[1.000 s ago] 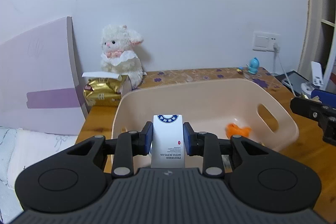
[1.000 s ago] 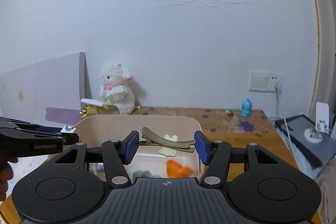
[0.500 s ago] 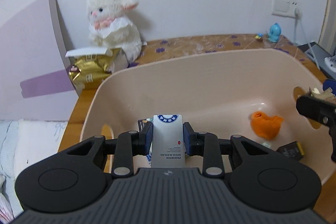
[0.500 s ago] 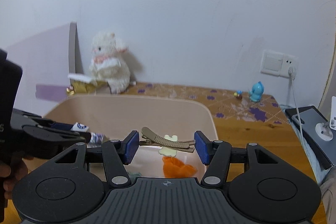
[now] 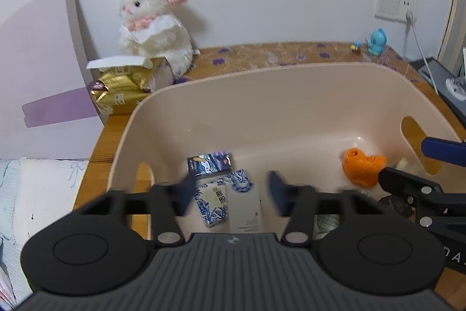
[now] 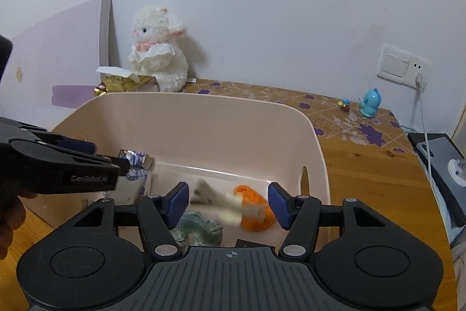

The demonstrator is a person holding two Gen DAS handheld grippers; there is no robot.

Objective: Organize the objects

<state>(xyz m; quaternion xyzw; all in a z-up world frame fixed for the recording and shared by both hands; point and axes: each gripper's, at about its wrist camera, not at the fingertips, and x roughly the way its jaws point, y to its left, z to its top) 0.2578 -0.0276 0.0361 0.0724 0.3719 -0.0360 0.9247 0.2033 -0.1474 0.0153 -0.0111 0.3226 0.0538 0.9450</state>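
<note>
A beige plastic basin (image 5: 262,69) stands on the wooden table. My left gripper (image 5: 233,188) is open above its left part. A white box with a blue emblem (image 5: 244,209) hangs free between the blurred fingers, over a blue-and-white patterned box (image 5: 209,204) and a dark card packet (image 5: 209,163). My right gripper (image 6: 229,201) is open over the basin (image 6: 204,98). A blurred tan hair clip (image 6: 227,201) drops between its pads. Below it lie an orange cloth (image 6: 256,219) and a green knitted piece (image 6: 201,226).
A white plush lamb (image 5: 154,22) and a gold packet (image 5: 122,89) sit behind the basin by a purple board (image 5: 38,72). A blue figurine (image 6: 369,103), a wall socket with cable (image 6: 419,77) and a dark tablet (image 6: 437,153) are to the right.
Both grippers moved down over the basin and opened. The left let go of the white box; the right let go of the hair clip, which now falls blurred.
</note>
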